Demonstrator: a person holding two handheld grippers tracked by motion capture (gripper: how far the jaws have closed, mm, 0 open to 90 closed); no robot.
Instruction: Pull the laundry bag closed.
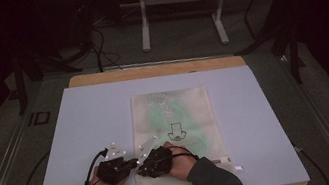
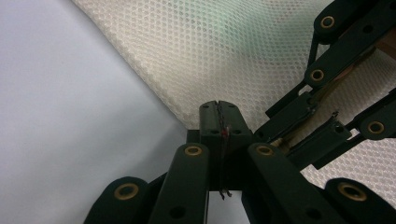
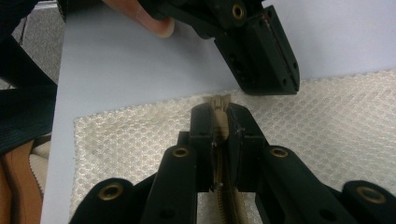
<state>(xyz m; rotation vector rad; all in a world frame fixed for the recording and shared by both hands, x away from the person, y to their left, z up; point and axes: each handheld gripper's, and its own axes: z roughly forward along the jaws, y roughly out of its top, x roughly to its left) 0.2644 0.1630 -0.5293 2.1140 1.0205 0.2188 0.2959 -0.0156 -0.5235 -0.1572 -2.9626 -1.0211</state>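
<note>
A white mesh bag [image 1: 180, 105] with something pale green inside and a black arrow mark lies flat on a lavender mat [image 1: 91, 120]. Both grippers meet at its near left edge. My left gripper [image 1: 133, 163] [image 2: 218, 116] is shut, pinching the bag's mesh edge [image 2: 224, 56]. My right gripper [image 1: 140, 168] [image 3: 219, 115] is shut on the beige zipper end [image 3: 218, 101], and the zipper tape runs down between its jaws. The left gripper's jaw block [image 3: 261, 51] sits just beyond it, almost touching.
The mat covers a wooden table [image 1: 148, 71]. A small white tag [image 1: 238, 167] lies off the bag's near right corner. Behind the table stands a metal frame [image 1: 180, 14] with floor cables. Open mat lies left and right of the bag.
</note>
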